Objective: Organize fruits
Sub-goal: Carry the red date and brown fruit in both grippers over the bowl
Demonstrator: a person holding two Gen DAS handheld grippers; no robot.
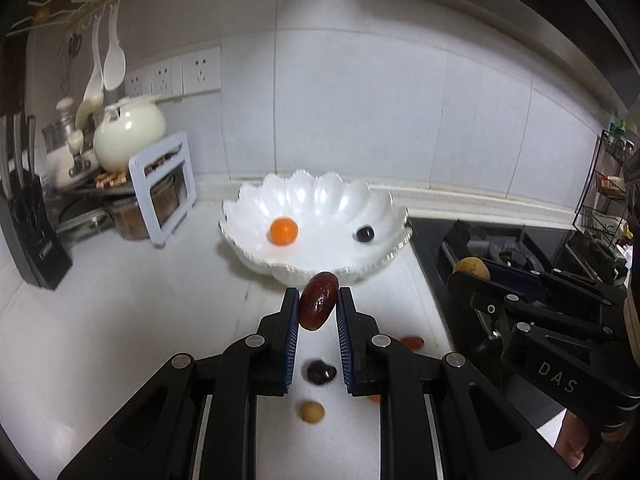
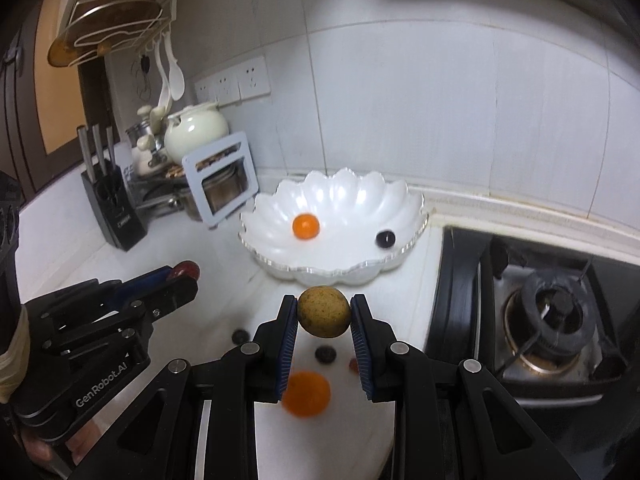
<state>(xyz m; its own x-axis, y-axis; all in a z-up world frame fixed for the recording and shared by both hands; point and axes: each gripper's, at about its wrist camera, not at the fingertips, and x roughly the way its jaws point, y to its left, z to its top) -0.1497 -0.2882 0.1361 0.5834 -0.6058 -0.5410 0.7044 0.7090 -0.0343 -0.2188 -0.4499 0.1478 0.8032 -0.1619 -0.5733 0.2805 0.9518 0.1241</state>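
white counter (image 2: 208, 264) bears scalloped bowl (image 2: 340, 196) beside gas stove (image 2: 548, 320), tiled wall (image 2: 440, 112) behind.

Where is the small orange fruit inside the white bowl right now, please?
In both wrist views the orange fruit lies left of centre in the scalloped bowl, apart from the dark fruit.

Stood at the far left of the white worktop (image 2: 68, 216): a black knife block (image 2: 114, 208) with three handles upright. Crowded beside it: a cream teapot (image 1: 128, 134), a white frame stand (image 1: 164, 188), stacked metal pots (image 1: 86, 210) below. Hung from a wall rack (image 2: 116, 24) above: two white spoons (image 1: 112, 60). Mounted on the tiled wall: three sockets (image 1: 176, 76). Sat at the right: a gas burner (image 2: 554, 316); further off, a wire rack (image 1: 608, 184).
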